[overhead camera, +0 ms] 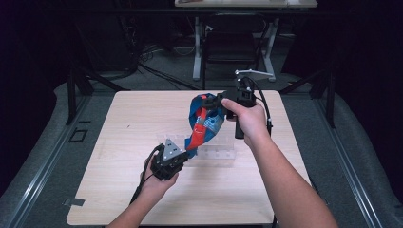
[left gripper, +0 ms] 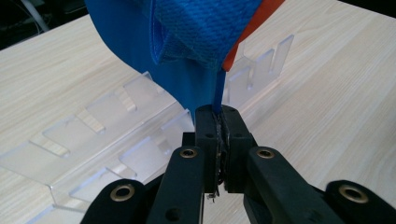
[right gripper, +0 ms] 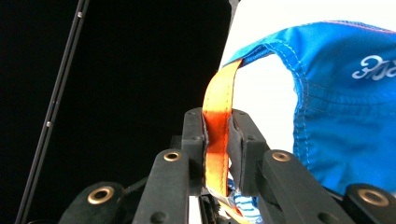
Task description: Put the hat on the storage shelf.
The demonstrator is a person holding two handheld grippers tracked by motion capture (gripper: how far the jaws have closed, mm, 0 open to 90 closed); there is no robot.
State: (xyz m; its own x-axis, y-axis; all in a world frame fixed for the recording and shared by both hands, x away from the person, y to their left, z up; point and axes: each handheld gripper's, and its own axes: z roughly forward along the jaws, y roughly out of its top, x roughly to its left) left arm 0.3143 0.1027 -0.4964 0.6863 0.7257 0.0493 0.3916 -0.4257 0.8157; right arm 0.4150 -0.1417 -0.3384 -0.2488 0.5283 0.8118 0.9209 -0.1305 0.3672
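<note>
A blue bag (overhead camera: 205, 124) with an orange strap (overhead camera: 198, 128) hangs in the air above the middle of the wooden bench (overhead camera: 123, 123), stretched between two tools. The left tool (overhead camera: 186, 153), held near the left-centre of the bench, has its jaws pressed together on a thin blue edge of the bag (left gripper: 205, 28), which rises up from its tips. The right tool (overhead camera: 219, 99), held higher and farther away to the right, pinches the orange strap (right gripper: 218, 135) between its jaws, with the blue fabric (right gripper: 345, 121) drooping to the right of it. Beneath the bag a clear plastic rack (overhead camera: 216, 154) with upright dividers rests on the bench (left gripper: 327, 93), just right of the left tool.
</note>
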